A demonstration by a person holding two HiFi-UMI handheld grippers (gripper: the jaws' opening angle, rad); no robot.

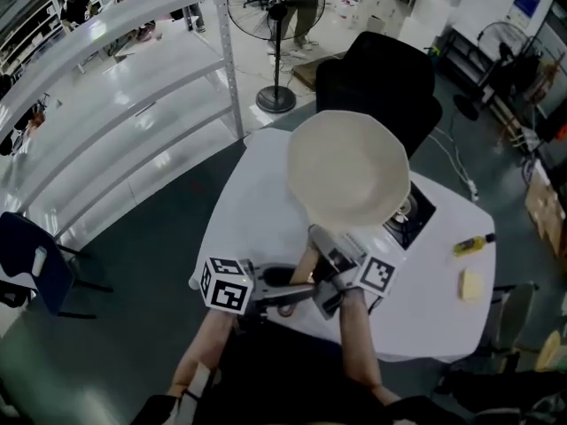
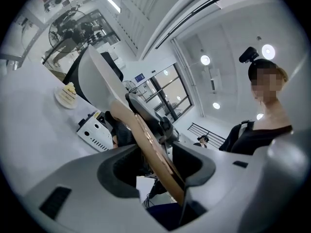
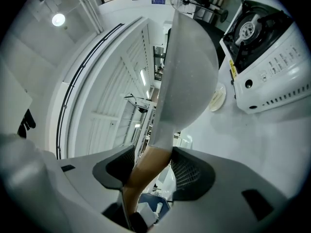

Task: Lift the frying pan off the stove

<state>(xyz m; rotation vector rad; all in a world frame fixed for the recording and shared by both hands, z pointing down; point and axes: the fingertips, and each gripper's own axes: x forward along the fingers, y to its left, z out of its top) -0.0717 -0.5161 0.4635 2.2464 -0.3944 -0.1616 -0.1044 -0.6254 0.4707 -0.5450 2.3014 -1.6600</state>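
Observation:
The cream frying pan (image 1: 348,168) hangs in the air above the white table (image 1: 251,211), clear of the portable gas stove (image 1: 415,215) to its right. Its wooden handle (image 2: 154,152) runs back toward me. My left gripper (image 1: 297,292) is shut on the handle's near end. Just ahead of it, my right gripper (image 1: 330,257) is shut on the handle close to the pan. In the right gripper view the handle (image 3: 146,174) sits between the pads, the pan's underside (image 3: 189,76) rises above, and the bare stove burner (image 3: 249,29) shows at upper right.
A yellow bottle (image 1: 469,244) and a yellow sponge (image 1: 471,283) lie on the table's right side. A small plate (image 3: 217,97) sits beyond the stove. A black chair (image 1: 381,78) stands behind the table, with a floor fan (image 1: 276,25) and white shelving (image 1: 133,78) further left.

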